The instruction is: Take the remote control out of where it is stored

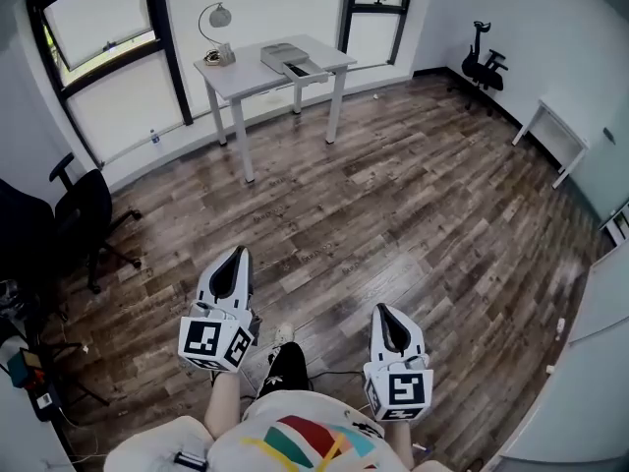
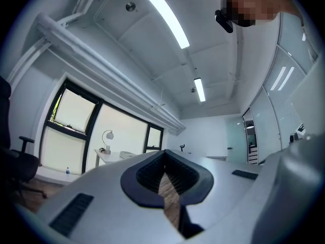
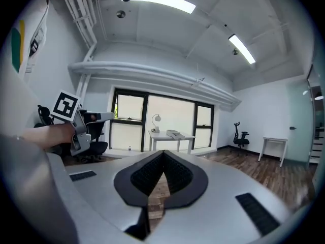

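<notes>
No remote control shows in any view. A white desk [image 1: 257, 79] stands by the windows across the room, and on it sits a grey box [image 1: 285, 59] with a drawer pulled out at its front. My left gripper [image 1: 234, 260] and right gripper [image 1: 384, 313] hover over the wooden floor close to my body, both pointing toward the desk. The left gripper [image 2: 165, 154] has its jaws shut with nothing between them. So does the right gripper [image 3: 163, 154]. The desk [image 3: 170, 136] shows far off straight ahead in the right gripper view. The left gripper's marker cube [image 3: 66, 105] shows at that view's left.
A desk lamp [image 1: 214, 18] stands on the desk's left end. A black office chair [image 1: 86, 214] is at the left, with cables and gear [image 1: 29, 372] below it. At the far right are a black chair [image 1: 484, 62] and a white side table [image 1: 555, 131].
</notes>
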Demonstrator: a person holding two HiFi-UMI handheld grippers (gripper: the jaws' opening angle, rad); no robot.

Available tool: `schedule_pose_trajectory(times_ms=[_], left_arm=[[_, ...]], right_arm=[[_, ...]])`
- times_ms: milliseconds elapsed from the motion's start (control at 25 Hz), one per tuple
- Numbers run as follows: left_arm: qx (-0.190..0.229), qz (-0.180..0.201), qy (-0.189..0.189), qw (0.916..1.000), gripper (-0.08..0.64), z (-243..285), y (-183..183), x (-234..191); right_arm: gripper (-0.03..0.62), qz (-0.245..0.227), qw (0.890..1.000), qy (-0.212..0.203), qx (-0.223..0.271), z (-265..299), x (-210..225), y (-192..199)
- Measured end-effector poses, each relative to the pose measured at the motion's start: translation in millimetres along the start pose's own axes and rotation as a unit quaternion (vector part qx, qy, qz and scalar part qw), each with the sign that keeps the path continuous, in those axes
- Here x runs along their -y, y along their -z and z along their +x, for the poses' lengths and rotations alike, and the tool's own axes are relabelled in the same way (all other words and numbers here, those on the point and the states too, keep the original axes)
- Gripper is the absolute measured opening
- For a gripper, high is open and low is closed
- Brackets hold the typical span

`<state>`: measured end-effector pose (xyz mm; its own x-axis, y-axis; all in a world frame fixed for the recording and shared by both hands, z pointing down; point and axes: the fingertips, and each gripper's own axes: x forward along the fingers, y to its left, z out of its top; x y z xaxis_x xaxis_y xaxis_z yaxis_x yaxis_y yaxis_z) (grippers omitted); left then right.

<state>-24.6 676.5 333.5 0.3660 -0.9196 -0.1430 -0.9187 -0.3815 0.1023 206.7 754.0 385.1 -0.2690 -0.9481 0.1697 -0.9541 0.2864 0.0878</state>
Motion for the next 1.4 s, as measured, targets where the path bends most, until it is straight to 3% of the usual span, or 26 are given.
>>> schedule_pose_trajectory(times_ms=[280,600,800,960,1080,1280,1400], left_arm=[[0.010,0.046,0.038,0.9982,0.009,114.3,-36.8,-59.2],[0.014,0.029,0.095,0.9950,0.009,194.5,-43.6,-100.1],[0.011,0.003,0.115,0.9933,0.009,218.1,-40.1,-115.2],[0.002,0.015,0.133,0.9910,0.009,229.5,-31.8,-100.0],[-0.007,0.014,0.124,0.9921,0.009,245.9,-24.0,-117.9],[-0.009,0.008,0.053,0.9985,0.009,276.3,-19.0,-184.9],[-0.017,0.011,0.026,0.9995,0.009,295.3,-13.1,-204.0]], right_arm=[[0.000,0.015,1.000,0.011,0.021,120.4,0.8,-51.0],[0.000,0.000,0.998,0.007,0.057,238.2,-9.1,-102.5],[0.000,-0.003,0.999,0.004,0.033,274.0,-18.9,-98.6],[0.000,0.007,1.000,-0.015,-0.001,296.8,-10.8,-81.6],[0.000,0.003,0.999,-0.034,-0.002,329.7,-15.9,-86.2],[0.000,0.033,0.991,-0.132,0.016,409.9,-41.1,-106.3],[0.000,0.014,0.988,-0.148,0.030,450.5,-36.0,-119.5]])
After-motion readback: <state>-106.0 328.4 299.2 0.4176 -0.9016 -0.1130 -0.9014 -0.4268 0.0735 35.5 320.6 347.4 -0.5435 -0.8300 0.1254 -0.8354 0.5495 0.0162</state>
